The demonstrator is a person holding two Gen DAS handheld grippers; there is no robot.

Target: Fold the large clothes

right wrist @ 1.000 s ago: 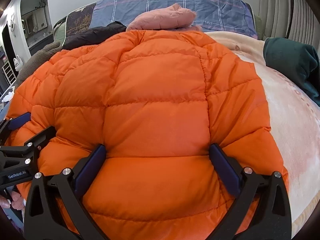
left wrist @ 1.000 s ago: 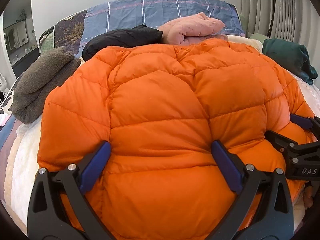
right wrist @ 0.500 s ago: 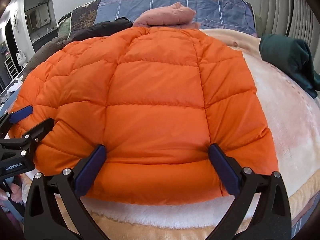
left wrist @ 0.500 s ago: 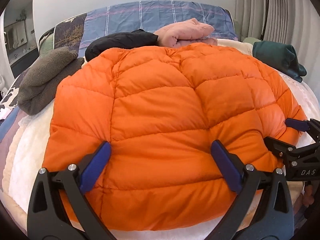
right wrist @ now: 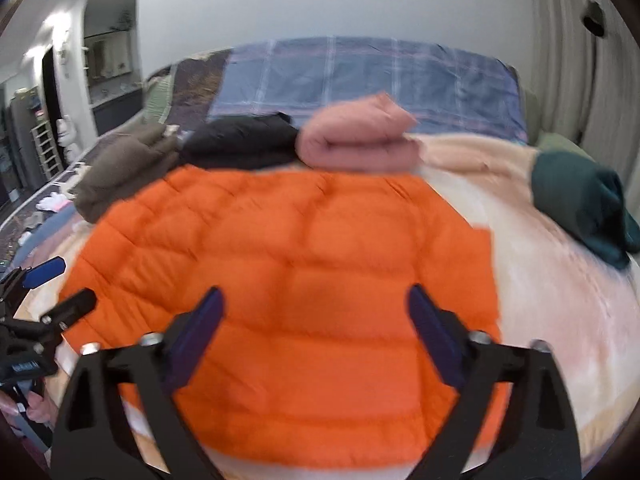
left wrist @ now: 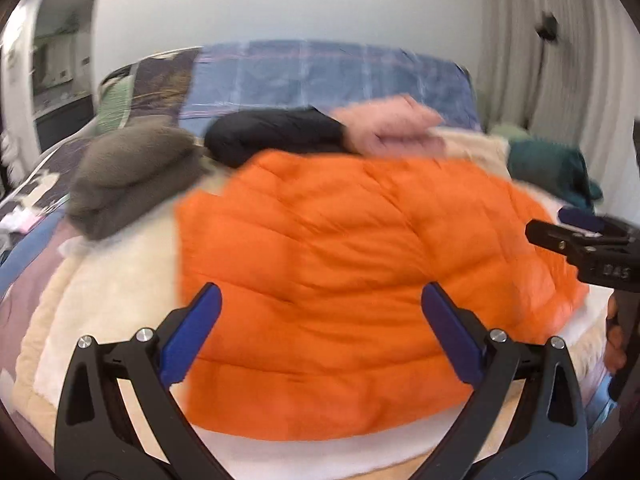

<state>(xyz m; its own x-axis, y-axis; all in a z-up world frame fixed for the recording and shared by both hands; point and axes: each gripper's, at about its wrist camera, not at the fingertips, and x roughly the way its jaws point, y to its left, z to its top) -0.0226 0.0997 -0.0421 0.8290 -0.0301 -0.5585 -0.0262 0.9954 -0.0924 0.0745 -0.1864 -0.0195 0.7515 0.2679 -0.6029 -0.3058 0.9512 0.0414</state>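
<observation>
On the near half of the bed (right wrist: 560, 320), spread over a cream fleece blanket (left wrist: 112, 292), lies the orange puffer jacket (left wrist: 360, 272), a compact quilted block with its near edge tucked under. It looks to be folded already, or close to it, and it lies in the open middle of the bed, probably because that is the one broad bare patch for working a bulky garment.

The left tool (left wrist: 320, 332) hangs above the jacket's near edge with its blue pads wide apart and nothing pressed between them. The right tool (right wrist: 316, 328) hangs the same way over the jacket's near right part; its jaws have just been closing a little, yet they stand well apart with no cloth caught in them. Both frames are smeared with motion, so fine detail at the hem cannot be read.

Along the far side, against the plaid pillows (right wrist: 360, 76), sit other bundles: a grey fleece one (left wrist: 128, 184) at far left, a black one (left wrist: 276, 136), and a pink roll (right wrist: 356, 140). They appear to be finished pieces, set there to keep the working space free. A dark green garment (right wrist: 584, 204) lies loose at the far right, apart from that row, so it is likely not yet folded.
</observation>
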